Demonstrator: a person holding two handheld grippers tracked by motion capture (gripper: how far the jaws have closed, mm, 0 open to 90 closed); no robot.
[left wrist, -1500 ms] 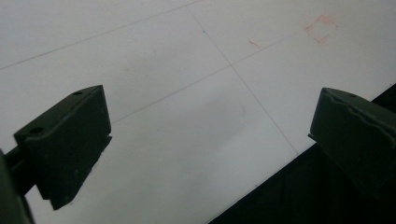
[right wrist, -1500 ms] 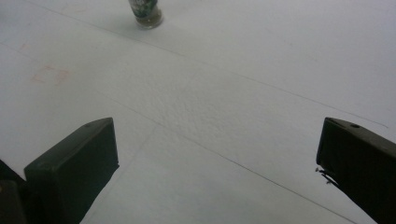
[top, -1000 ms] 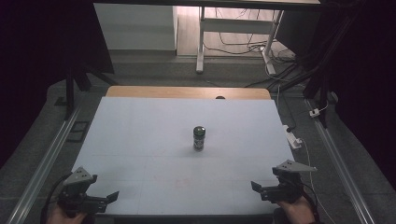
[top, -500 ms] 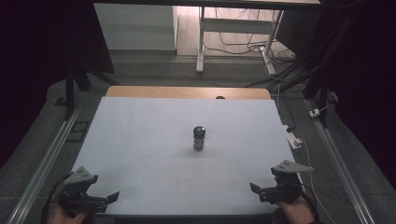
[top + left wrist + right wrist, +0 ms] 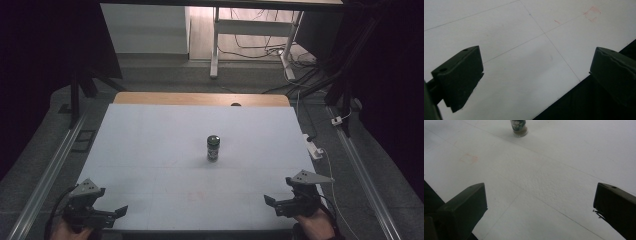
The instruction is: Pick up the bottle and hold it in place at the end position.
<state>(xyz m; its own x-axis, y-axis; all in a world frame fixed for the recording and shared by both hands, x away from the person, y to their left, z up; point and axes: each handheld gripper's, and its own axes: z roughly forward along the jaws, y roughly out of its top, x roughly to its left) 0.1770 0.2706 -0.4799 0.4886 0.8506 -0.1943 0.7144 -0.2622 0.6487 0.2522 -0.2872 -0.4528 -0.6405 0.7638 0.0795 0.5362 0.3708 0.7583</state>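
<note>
Waiting at the near edge of the table, both sides staged w/ a clean run at the jar standing upright mid-table, well apart from either. Left hand-held gripper: jaws spread wide, nothing between, touching nothing. Right hand-held gripper: same, gaping and unloaded, aimed toward jar. Probably set for a reach-in, approx. equal odds either side.
</note>
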